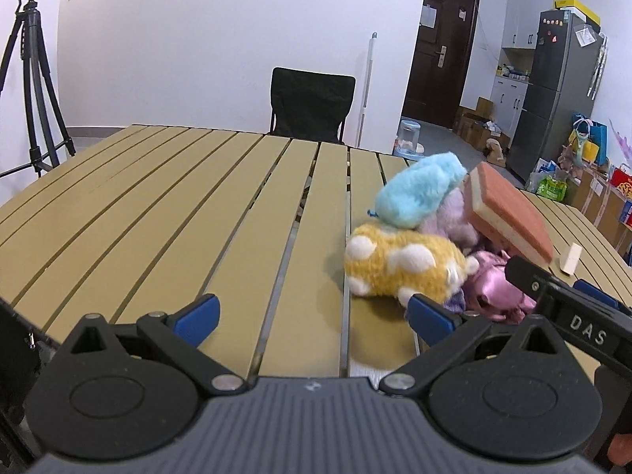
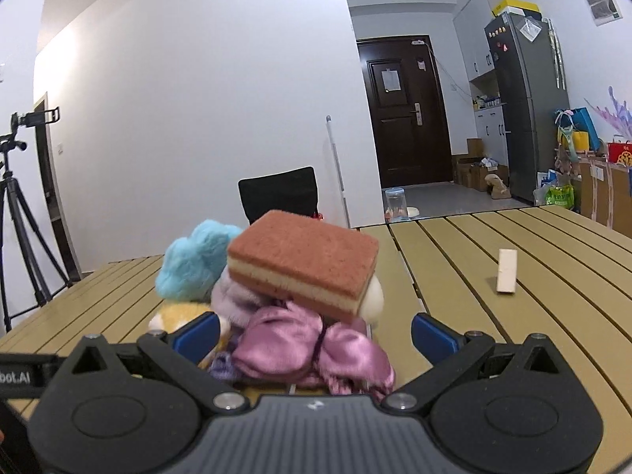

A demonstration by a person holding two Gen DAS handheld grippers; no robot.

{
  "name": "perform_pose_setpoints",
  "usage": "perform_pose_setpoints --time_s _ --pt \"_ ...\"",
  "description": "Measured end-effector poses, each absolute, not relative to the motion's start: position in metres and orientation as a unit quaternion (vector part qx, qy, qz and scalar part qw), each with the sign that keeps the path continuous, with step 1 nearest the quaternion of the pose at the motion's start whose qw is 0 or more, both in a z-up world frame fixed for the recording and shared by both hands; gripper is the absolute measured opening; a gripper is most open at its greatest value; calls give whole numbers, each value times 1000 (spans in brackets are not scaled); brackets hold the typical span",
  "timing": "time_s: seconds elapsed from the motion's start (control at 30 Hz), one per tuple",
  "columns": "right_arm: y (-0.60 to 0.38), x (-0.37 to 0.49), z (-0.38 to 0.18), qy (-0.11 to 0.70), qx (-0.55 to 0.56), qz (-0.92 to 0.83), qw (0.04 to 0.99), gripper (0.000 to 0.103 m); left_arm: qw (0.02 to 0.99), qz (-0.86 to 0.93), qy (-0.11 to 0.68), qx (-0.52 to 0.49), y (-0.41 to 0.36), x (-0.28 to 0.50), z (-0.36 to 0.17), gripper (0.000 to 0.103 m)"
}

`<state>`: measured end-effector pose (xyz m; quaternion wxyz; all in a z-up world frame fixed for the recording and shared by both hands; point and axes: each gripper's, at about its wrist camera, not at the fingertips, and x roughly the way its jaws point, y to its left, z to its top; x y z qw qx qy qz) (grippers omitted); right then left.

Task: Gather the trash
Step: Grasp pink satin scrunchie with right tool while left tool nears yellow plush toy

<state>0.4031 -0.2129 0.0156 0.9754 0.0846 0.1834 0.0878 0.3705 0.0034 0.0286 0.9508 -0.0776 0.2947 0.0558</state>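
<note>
A heap lies on the slatted tan table (image 1: 158, 213): a yellow plush with white spots (image 1: 399, 264), a light blue plush (image 1: 418, 189), a pale lilac plush (image 1: 450, 213), shiny pink satin cloth (image 1: 497, 288) and a red-and-cream sponge (image 1: 509, 213) leaning on top. My left gripper (image 1: 312, 316) is open over bare slats just left of the heap. My right gripper (image 2: 316, 331) is open, its blue fingers on either side of the pink cloth (image 2: 312, 347), under the sponge (image 2: 304, 264). A small cream block (image 2: 506, 270) stands apart to the right.
A black chair (image 1: 312, 102) stands at the table's far edge, with a white pole (image 1: 367, 87) beside it. A tripod (image 1: 31, 79) is at the left. A fridge (image 1: 553, 91), boxes and bags crowd the right side of the room beyond the table.
</note>
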Motion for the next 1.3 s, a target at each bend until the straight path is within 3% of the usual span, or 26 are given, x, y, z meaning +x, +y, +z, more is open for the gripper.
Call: perform_pose_setpoints --time_s 0.53,0.63,0.8,1.0,1.3 --pt "-204 466 -8 274 111 84 952 101 946 65 301 -104 21 396 29 103" --pt "-206 467 -12 278 118 96 948 96 946 62 300 -104 21 395 30 103" --pt "-211 462 -16 273 122 108 948 74 946 63 301 -105 21 392 29 103" --pt "-211 445 -12 261 103 119 952 59 944 64 305 -110 21 394 26 103" --pt "-227 421 -7 261 102 128 951 45 946 52 298 -119 12 394 30 103"
